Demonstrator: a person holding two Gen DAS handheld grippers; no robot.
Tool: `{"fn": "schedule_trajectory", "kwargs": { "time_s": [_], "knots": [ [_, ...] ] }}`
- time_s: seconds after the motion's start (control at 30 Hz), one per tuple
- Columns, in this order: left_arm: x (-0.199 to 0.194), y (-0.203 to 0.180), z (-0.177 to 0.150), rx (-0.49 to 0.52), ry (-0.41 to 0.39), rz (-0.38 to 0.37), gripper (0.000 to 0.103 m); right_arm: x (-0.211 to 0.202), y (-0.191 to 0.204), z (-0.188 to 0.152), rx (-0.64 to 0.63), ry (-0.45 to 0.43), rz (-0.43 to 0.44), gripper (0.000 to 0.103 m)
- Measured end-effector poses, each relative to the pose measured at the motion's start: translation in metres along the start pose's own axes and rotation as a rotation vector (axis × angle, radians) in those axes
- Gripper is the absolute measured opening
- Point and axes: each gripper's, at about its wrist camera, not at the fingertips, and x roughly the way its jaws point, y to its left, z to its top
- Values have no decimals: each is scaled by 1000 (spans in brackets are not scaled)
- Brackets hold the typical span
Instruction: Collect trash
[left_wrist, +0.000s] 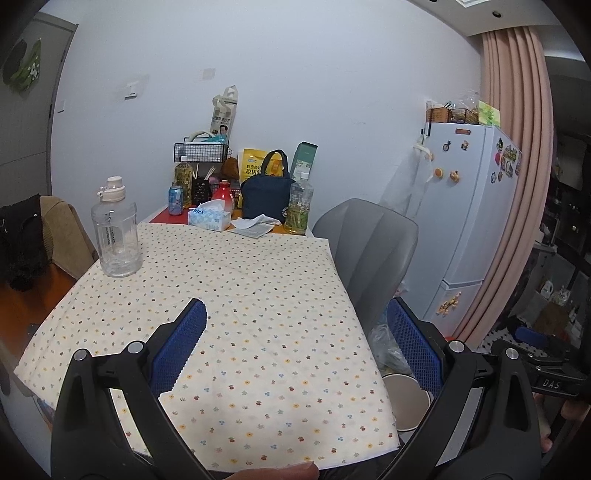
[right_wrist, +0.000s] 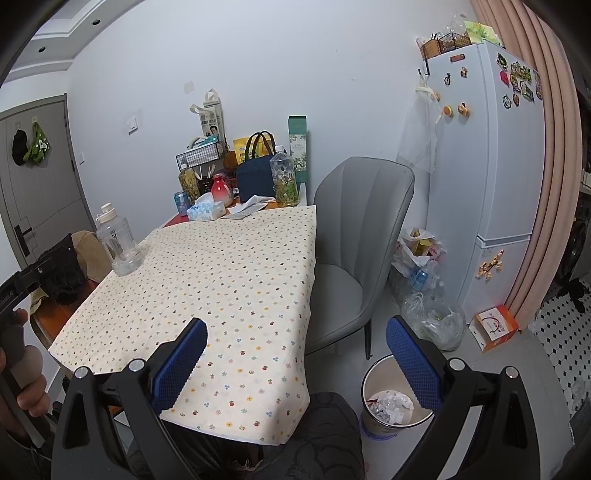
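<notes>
Both my tongs hang wide apart with nothing between the blue pads: my left gripper (left_wrist: 297, 341) over the near part of the table, my right gripper (right_wrist: 295, 350) over its near right corner. Down on the floor just off that corner stands the trash bin (right_wrist: 369, 384), a pale round pail with crumpled white paper and clear wrappers (right_wrist: 391, 402) heaped in its bottom. My right pad partly covers its rim in the right wrist view.

Moving outward, the floral tablecloth (right_wrist: 229, 280) is bare across the middle. At its left edge stands a clear water jug (left_wrist: 116, 236) with a white cap. Along the far edge I see a tissue box (left_wrist: 209, 218), loose crumpled paper (left_wrist: 255, 225), a blue can (left_wrist: 176, 200), a red-and-white flask (right_wrist: 221, 191), two bottles of yellow-green drink (right_wrist: 283, 181), and a dark lunch bag (left_wrist: 266, 195).

Right of the table sits a grey chair (right_wrist: 358, 236). Behind it, clear plastic bags (right_wrist: 432, 321) slump against the white fridge (right_wrist: 487, 177), with an orange-and-white box (right_wrist: 495, 326) beside them.
</notes>
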Motion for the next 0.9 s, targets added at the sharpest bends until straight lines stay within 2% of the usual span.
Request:
{"fn": "schedule_trajectory", "kwargs": {
  "time_s": [0.9],
  "knots": [
    [11,1,-5,4,27,-10,97,8,-4,-1,8,18,-5,95]
  ]
}}
